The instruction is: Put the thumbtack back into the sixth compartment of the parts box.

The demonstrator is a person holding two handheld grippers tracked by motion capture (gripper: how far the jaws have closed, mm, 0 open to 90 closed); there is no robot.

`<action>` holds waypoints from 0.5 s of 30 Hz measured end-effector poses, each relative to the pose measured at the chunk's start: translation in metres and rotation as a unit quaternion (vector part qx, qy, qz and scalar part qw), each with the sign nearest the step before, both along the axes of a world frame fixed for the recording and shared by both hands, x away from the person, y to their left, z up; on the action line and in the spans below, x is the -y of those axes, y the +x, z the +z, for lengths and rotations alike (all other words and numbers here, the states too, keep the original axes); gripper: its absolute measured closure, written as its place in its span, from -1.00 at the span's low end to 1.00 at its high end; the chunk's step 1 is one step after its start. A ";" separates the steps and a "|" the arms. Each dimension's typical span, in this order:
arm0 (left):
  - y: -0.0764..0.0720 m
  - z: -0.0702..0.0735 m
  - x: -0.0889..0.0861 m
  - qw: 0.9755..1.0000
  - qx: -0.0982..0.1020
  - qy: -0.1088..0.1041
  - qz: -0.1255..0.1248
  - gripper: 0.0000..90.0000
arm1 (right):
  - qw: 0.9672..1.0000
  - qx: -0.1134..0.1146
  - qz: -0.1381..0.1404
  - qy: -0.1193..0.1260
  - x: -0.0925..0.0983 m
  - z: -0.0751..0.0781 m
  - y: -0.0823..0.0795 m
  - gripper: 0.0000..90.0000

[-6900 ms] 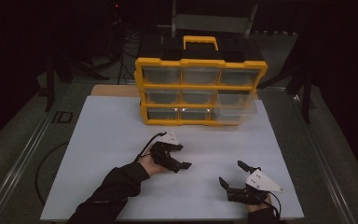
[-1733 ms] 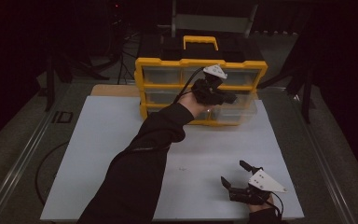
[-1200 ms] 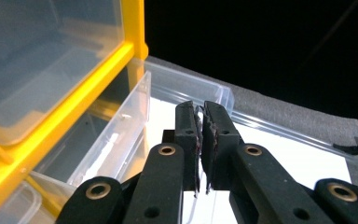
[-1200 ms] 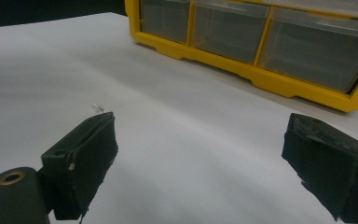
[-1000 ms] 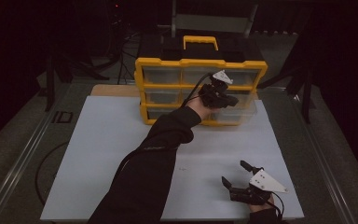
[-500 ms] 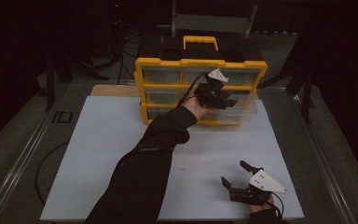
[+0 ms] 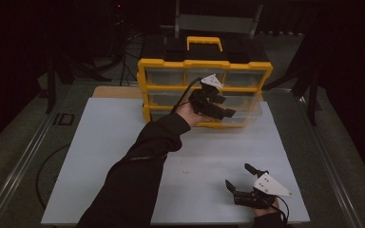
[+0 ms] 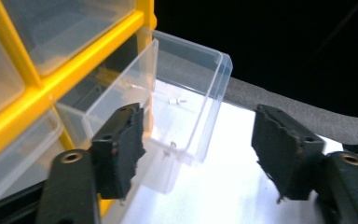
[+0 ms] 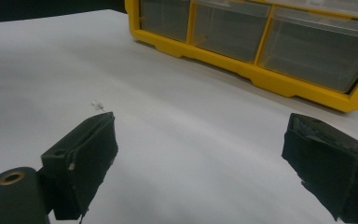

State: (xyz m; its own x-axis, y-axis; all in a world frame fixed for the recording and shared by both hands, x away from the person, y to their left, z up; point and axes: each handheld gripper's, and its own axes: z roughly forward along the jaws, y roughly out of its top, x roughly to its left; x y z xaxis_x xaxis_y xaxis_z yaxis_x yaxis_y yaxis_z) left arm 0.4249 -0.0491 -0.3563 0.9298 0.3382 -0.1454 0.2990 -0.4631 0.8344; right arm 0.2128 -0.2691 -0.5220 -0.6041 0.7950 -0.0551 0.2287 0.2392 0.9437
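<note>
A yellow drawer organizer [image 7: 204, 62] with clear drawers stands at the far side of the white table. One clear drawer [image 8: 186, 107] at its right end [image 7: 249, 110] stands pulled out, with a small screw [image 8: 177, 100] lying inside. My left gripper [image 7: 224, 110] hovers just in front of that drawer. Its jaws have just been opening and hold nothing; in the left gripper view [image 8: 198, 149] the drawer lies beyond the pads. My right gripper [image 7: 238, 175] rests open near the table's front right, with nothing between its fingers [image 9: 205, 154].
The white table top [image 7: 104, 142] stretches to the left and middle. A tiny white part [image 9: 98, 104] lies loose on it ahead of the right gripper. A cable [image 7: 183, 95] trails from the left gripper. Dark floor and stands surround the table.
The left gripper's jaws have parted from shut to open, and the hand has drawn back a little from the pulled-out drawer toward the person. The right gripper has stayed put.
</note>
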 end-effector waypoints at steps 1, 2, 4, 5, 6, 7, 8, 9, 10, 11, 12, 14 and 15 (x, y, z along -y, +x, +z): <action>-0.001 -0.001 -0.001 1.000 -0.001 0.001 0.000 -0.41 | 1.000 -0.001 0.000 0.000 0.000 0.000 0.000 -0.79; -0.002 -0.002 -0.004 1.000 -0.002 0.001 0.001 -0.47 | 1.000 -0.001 0.000 -0.001 0.000 0.000 0.000 -0.79; -0.005 -0.007 -0.011 1.000 -0.009 -0.003 -0.013 -0.66 | 1.000 -0.001 0.000 -0.002 0.000 0.000 0.000 -0.79; -0.005 -0.007 -0.011 1.000 -0.009 -0.003 -0.013 -0.73 | 1.000 -0.002 0.000 -0.002 0.000 0.000 0.000 -0.79; -0.005 -0.009 -0.014 1.000 -0.014 -0.007 -0.022 -0.73 | 1.000 -0.002 0.000 -0.002 0.000 0.000 0.000 -0.79; -0.006 -0.011 -0.017 0.999 -0.015 -0.009 -0.029 -0.79 | 1.000 -0.002 0.000 -0.001 0.000 0.000 0.000 -0.79; -0.006 -0.012 -0.020 0.999 -0.018 -0.013 -0.033 -0.94 | 1.000 -0.001 0.000 -0.003 0.000 0.000 0.000 -0.79; -0.007 -0.014 -0.023 0.999 -0.020 -0.016 -0.036 -0.94 | 1.000 -0.001 0.000 -0.003 0.000 0.000 0.000 -0.79; -0.008 -0.016 -0.025 0.999 -0.020 -0.019 -0.035 -0.95 | 1.000 -0.001 0.000 -0.003 0.000 0.000 0.000 -0.79; -0.008 -0.016 -0.025 0.999 -0.020 -0.019 -0.035 -0.97 | 1.000 -0.001 0.000 -0.003 0.000 0.000 0.000 -0.79; -0.011 -0.020 -0.031 0.999 -0.022 -0.018 -0.037 -0.97 | 1.000 -0.001 0.000 -0.003 0.000 0.000 0.000 -0.79; -0.015 -0.023 -0.035 0.999 -0.022 -0.015 -0.038 -0.99 | 1.000 -0.001 0.000 -0.004 -0.001 0.000 0.000 -0.79; -0.016 -0.024 -0.037 0.999 -0.024 -0.016 -0.040 -0.99 | 1.000 -0.002 0.000 -0.004 -0.001 0.000 0.000 -0.79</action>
